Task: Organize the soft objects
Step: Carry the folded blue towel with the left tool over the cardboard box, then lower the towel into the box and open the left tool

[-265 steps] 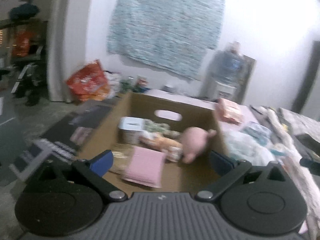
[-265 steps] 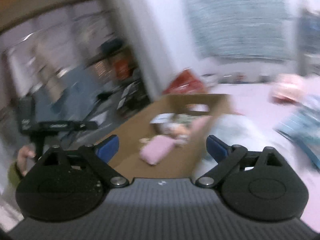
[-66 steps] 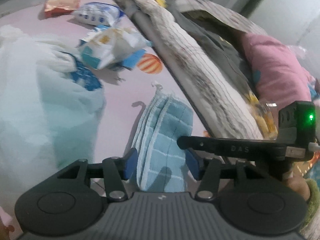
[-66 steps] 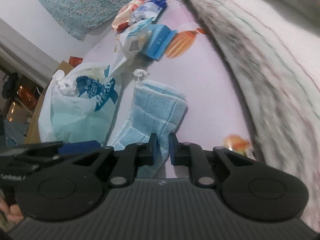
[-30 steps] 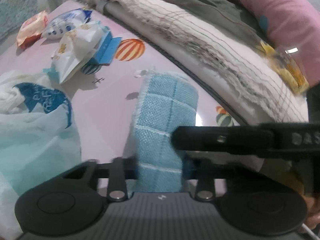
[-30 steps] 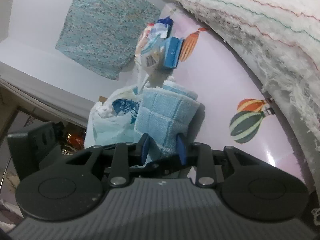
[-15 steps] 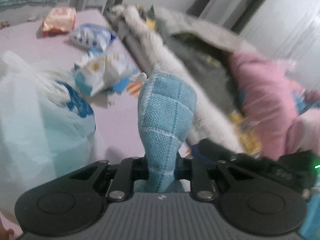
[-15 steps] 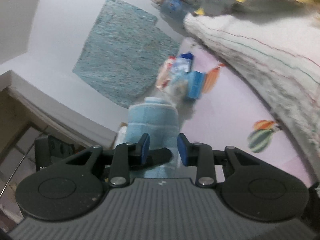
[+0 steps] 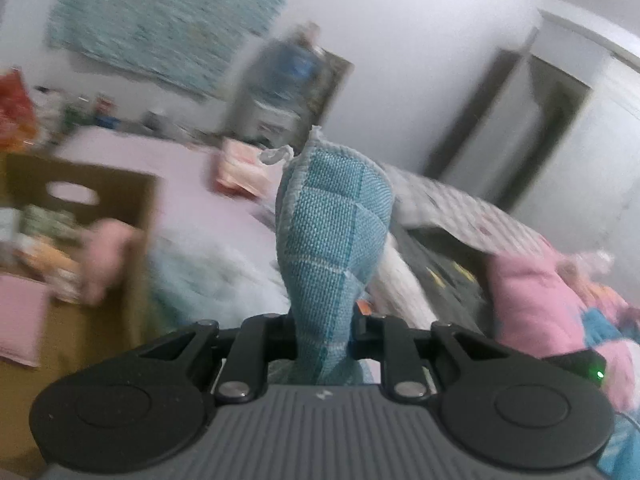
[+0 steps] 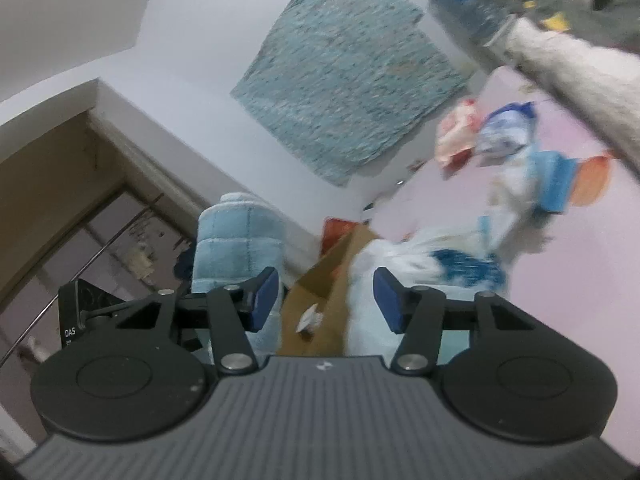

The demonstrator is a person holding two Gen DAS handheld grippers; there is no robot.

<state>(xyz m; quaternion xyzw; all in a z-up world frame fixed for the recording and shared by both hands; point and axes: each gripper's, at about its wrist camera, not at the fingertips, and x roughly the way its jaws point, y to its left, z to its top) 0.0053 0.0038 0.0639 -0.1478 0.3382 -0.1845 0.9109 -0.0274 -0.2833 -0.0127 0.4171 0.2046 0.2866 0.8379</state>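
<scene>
My left gripper [image 9: 325, 326] is shut on a folded light-blue checked cloth [image 9: 334, 236] that stands up between its jaws, lifted off the bed. The cloth also shows in the right wrist view [image 10: 236, 248], left of my right gripper [image 10: 326, 298], which is open and empty. A cardboard box [image 9: 116, 196] with a handle slot lies at the left; it holds a pink plush toy [image 9: 106, 252], a pink pad [image 9: 20, 308] and small packets. The box edge shows in the right wrist view [image 10: 332, 276].
A white plastic bag [image 9: 208, 276] lies on the pink sheet [image 9: 180, 184] between box and cloth. Snack packets [image 10: 520, 160] lie further back. A rolled white blanket [image 10: 580, 76], grey bedding [image 9: 452, 256] and a pink pillow [image 9: 532, 308] line the right side.
The left gripper closed on the blue cloth, lifted it off the sheet and swung left toward the box. The right gripper let go of the cloth and opened.
</scene>
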